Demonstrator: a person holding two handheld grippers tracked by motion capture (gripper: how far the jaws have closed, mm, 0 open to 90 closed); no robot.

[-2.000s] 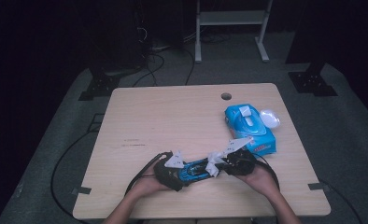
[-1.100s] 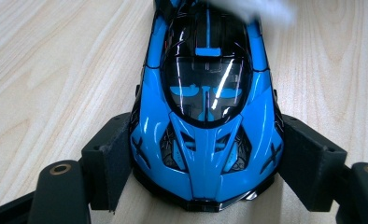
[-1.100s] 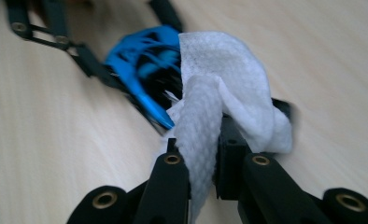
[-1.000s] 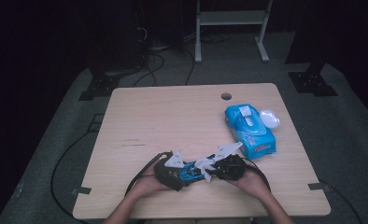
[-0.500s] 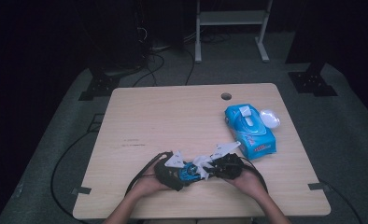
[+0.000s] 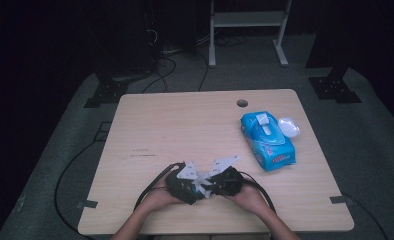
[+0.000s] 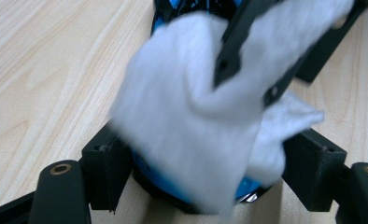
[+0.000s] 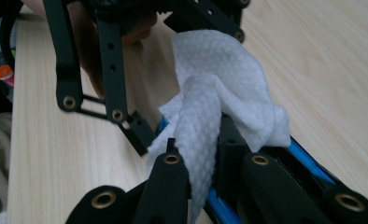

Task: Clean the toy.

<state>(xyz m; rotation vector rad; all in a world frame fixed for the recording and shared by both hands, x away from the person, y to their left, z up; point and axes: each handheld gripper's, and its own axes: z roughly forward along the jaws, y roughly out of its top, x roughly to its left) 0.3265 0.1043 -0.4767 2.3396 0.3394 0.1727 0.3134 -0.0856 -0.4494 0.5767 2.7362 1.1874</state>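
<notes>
White dimpled wipe (image 8: 210,107) is pinched between the closed jaws of the right gripper (image 8: 205,154), and it hangs over the blue object (image 7: 191,196) that the left gripper (image 7: 196,158) clasps from both sides. In the high view both grippers meet tip to tip near the front edge of the wooden table (image 6: 185,125). Far beyond the right gripper lies a blue wipe pack (image 6: 267,140), with a white lid (image 6: 288,126) just beside it.
</notes>
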